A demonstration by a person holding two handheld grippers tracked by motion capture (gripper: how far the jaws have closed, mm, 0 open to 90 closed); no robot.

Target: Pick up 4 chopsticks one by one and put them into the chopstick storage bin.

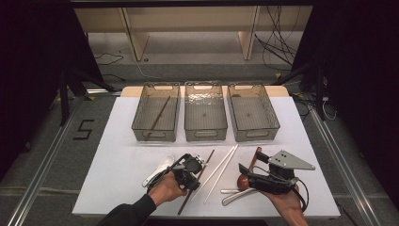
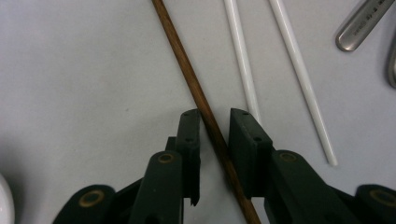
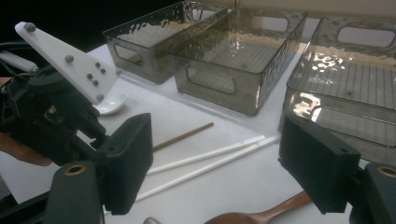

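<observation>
As fingers (image 2: pixel 214 122) straddle brown chopstick (image 2: pixel 187 70), white chopsticks (image 2: pixel 243 60) beside

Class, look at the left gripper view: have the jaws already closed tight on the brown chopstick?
No: the brown chopstick lies between the left gripper's jaws, with a gap still showing beside it.

Lab recording rig: black curtains (image 1: pixel 33 70), floor rails (image 1: pixel 42 165), loose cables (image 1: pixel 277 37).

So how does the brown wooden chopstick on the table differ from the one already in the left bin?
The brown wooden chopstick on the white table lies flat between the left gripper's open fingers, beside two white plastic chopsticks. The brown chopstick in the left clear bin is already sorted, alone, and slants across the bin's floor. Both look like thin dark wooden sticks, probably a pair.
</observation>
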